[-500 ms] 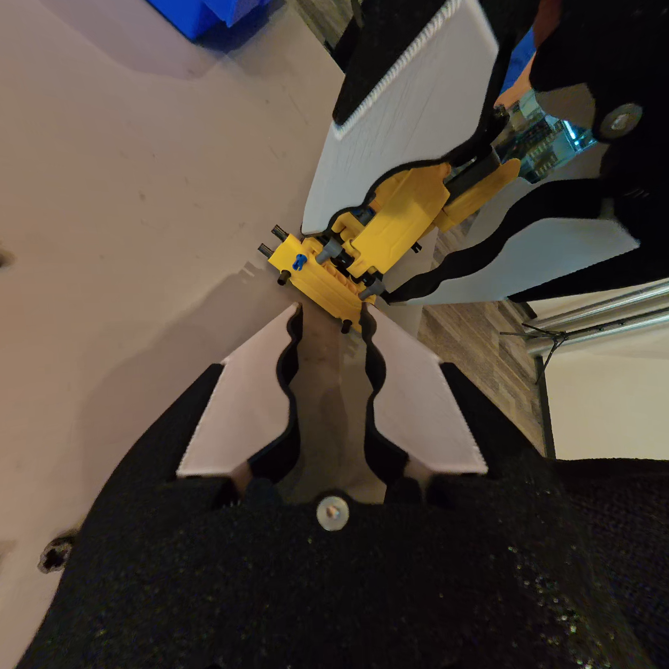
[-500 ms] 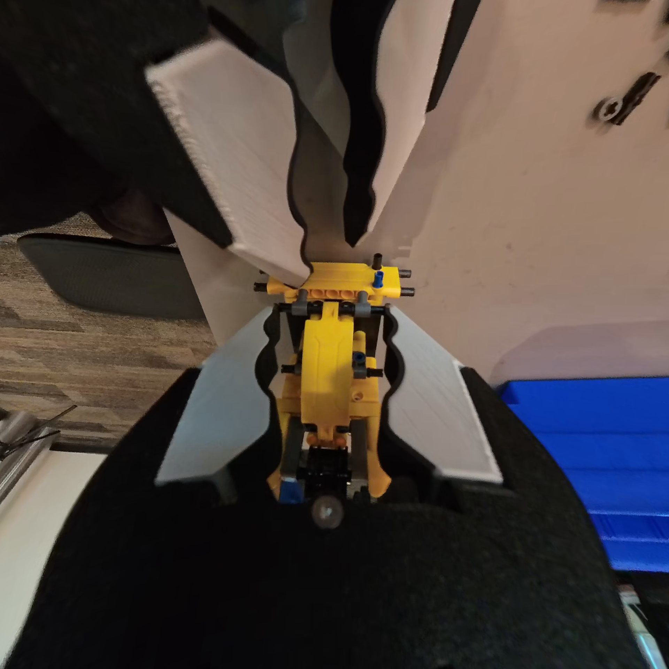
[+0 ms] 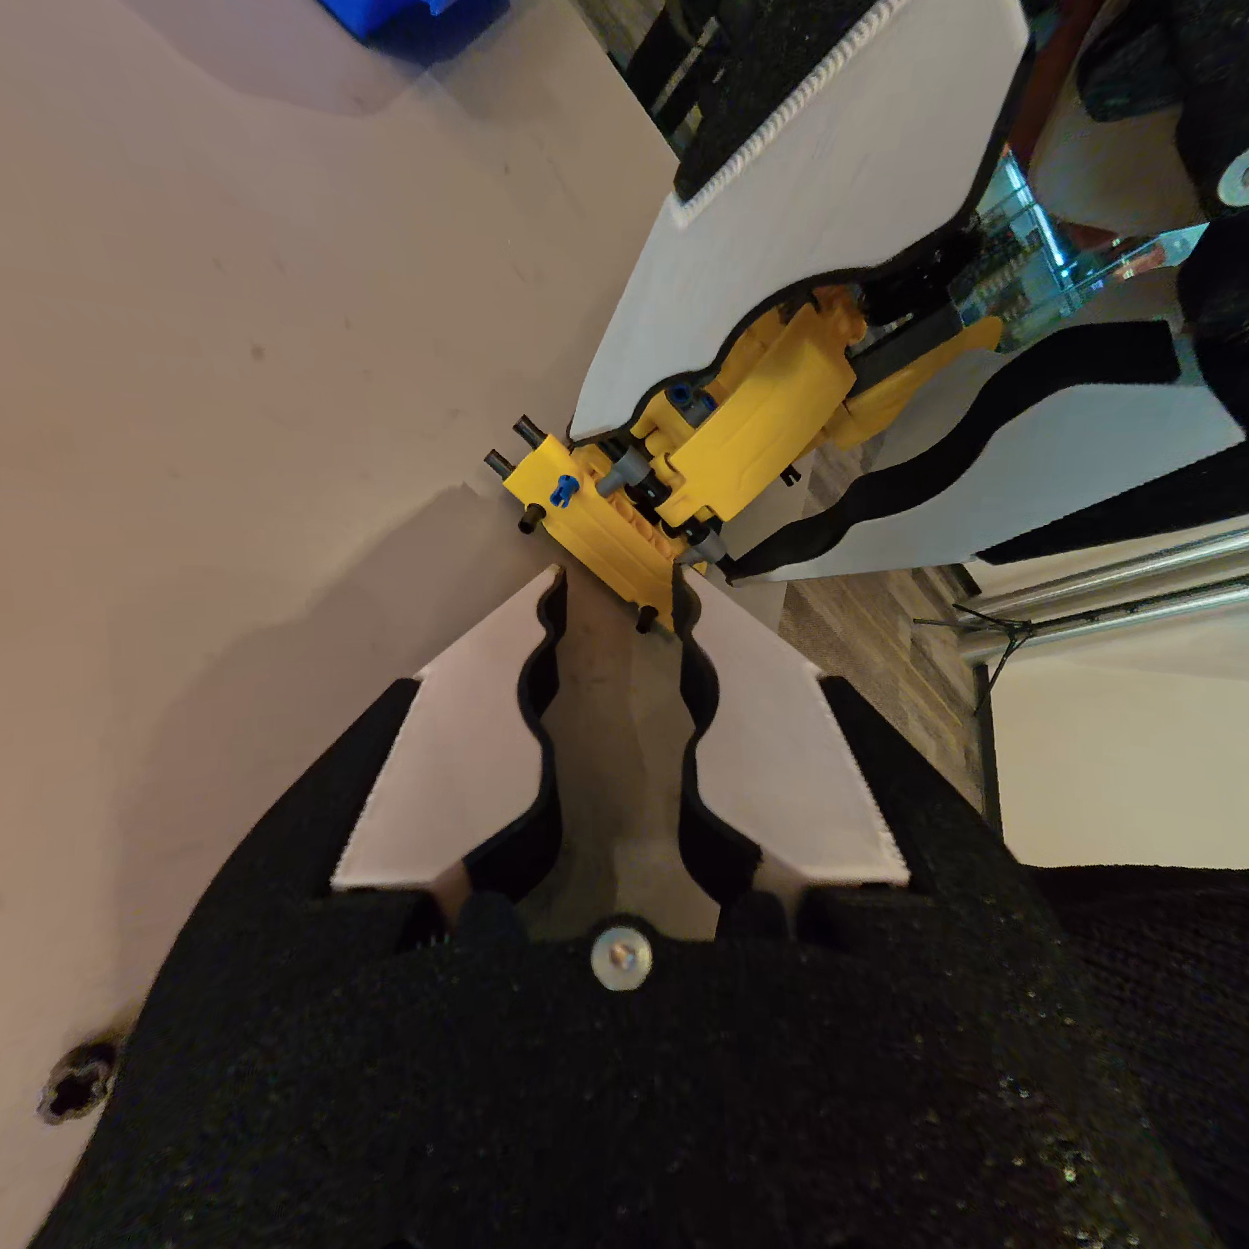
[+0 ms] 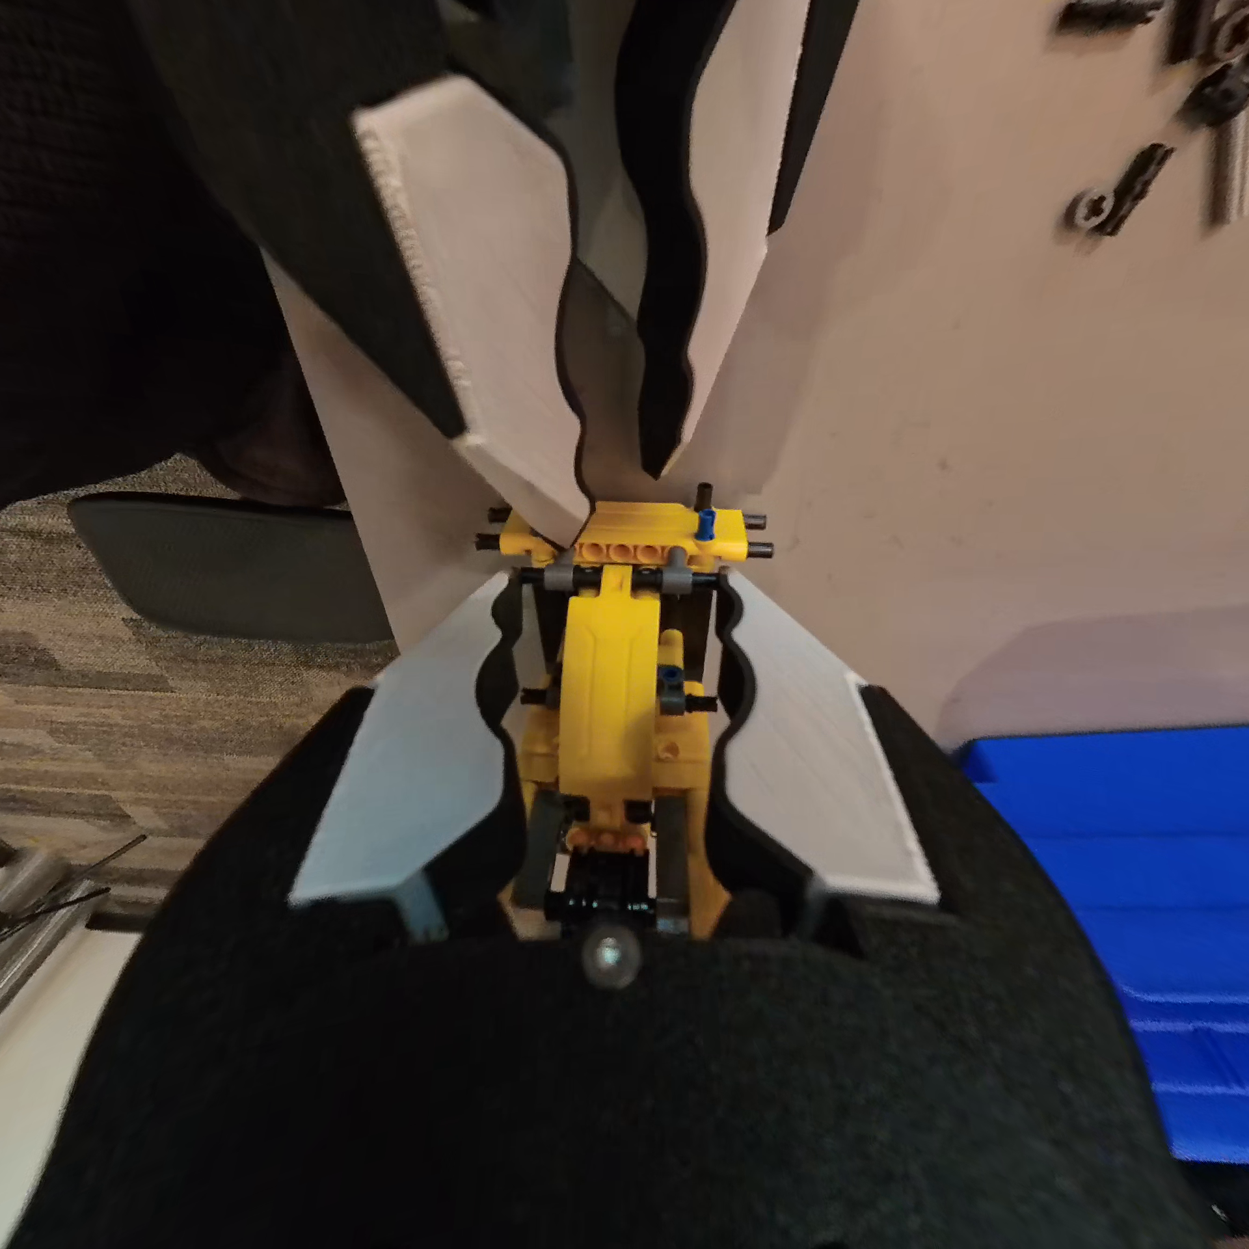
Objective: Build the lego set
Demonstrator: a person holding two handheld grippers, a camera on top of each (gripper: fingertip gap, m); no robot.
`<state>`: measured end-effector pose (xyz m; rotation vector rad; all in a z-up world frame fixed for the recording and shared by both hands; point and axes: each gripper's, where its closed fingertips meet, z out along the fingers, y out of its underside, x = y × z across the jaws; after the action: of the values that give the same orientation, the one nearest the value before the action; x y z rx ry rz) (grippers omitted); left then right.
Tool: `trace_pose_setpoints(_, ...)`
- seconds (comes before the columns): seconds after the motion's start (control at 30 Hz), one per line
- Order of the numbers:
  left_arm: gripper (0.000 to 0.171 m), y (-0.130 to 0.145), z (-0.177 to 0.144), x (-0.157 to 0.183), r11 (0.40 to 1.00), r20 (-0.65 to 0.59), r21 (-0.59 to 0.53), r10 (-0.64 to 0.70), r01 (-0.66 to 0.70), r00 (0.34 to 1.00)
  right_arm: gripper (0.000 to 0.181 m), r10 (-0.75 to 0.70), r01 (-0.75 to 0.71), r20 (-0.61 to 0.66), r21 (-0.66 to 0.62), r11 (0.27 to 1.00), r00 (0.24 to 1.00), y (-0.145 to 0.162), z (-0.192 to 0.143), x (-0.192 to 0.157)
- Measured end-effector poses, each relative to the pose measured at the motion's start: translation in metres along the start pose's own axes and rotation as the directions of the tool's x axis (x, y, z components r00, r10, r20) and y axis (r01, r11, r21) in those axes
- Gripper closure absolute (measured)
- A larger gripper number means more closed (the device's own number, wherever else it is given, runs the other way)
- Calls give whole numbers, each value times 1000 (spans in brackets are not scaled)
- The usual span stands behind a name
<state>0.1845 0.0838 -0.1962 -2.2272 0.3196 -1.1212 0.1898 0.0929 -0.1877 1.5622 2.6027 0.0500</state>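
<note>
The right gripper [image 4: 618,574] clamps a yellow brick-built model [image 4: 611,703] above the counter [image 3: 236,338]; the left gripper [image 3: 618,574], parted, straddles the model's crossbeam [image 3: 595,534] and should close squarely on it.

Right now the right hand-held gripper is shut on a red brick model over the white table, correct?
Not quite: the brick model is yellow, not red, as the right wrist view shows. The right hand-held gripper is shut on it over the white table.
</note>
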Motion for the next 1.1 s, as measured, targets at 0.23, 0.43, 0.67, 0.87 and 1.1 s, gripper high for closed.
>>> trace_pose_setpoints(0.23, 144, 0, 0, 1, 1000, -6, -4, 7, -7, 1000, 124, -13, 13, 12, 28, 1000, 1000, -1, 2, 0)
trace_pose_setpoints(0.43, 151, 0, 0, 4, 1000, -17, -2, 21, -21, 1000, 124, -13, 12, 15, 54, 998, 1000, -2, 2, -1)
trace_pose_setpoints(0.67, 155, -1, 1, 7, 1000, -45, -3, 15, -15, 999, 124, 10, -11, 18, 92, 996, 1000, -1, 2, 0)
trace_pose_setpoints(0.87, 155, -3, 3, 6, 1000, -49, -2, 7, -7, 999, 124, -19, 17, -35, -51, 999, 999, 4, 0, 2)
trace_pose_setpoints(1.1, 155, -2, 5, 5, 1000, -36, -17, 4, -5, 999, 124, 14, -14, -3, -162, 987, 1000, 9, 0, 0)
